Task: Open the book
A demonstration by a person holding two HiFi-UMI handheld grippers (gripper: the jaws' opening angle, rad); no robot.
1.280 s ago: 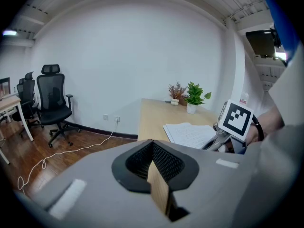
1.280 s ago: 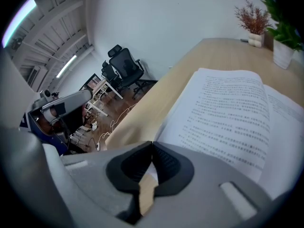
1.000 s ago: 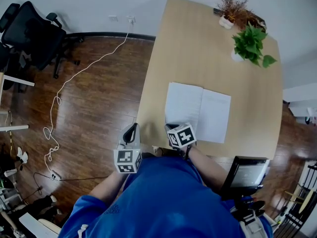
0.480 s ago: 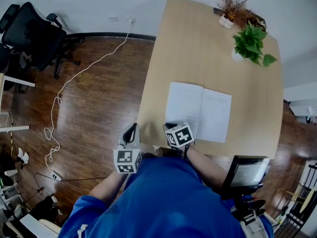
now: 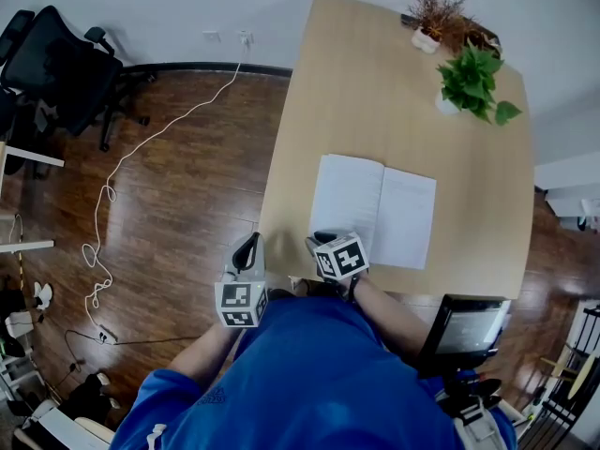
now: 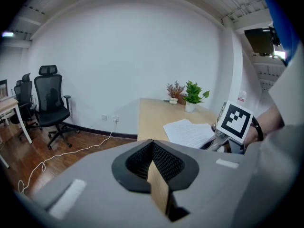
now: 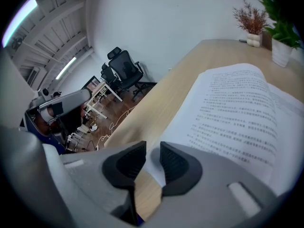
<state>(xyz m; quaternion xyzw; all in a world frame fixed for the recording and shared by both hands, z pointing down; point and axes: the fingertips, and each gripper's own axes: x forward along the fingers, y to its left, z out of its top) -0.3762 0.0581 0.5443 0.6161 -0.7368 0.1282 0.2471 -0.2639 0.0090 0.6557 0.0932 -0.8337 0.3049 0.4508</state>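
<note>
**Book** [image 5: 375, 210]: lies open and flat on the table [image 5: 375, 82], two printed pages facing up, placed toward the near edge. Judged from how it lies, the opening looks done.

**Right hand-held gripper** [image 5: 323, 240]: sits at the book's near left corner. The jaws are slightly parted with a narrow gap between the pads, and nothing is gripped.

**Left hand-held gripper** [image 5: 248, 251]: is held off the table's left edge, over the wooden floor [image 5: 187, 195]. The jaws are pressed together and hold nothing.

**Also present**: a green potted plant [image 5: 473, 81] and a dried plant [image 5: 436, 12] at the far end, well apart from the book.

**Hazards, as judgement**:
- The parted right jaws are close to the loose page corner. A careless sweep could catch that corner, creasing the sheet or flipping it over.
- The book is near the table's front edge. A pull toward the person could drag it over the edge.
- If the spine is stiff, an unweighted page may spring back.
</note>
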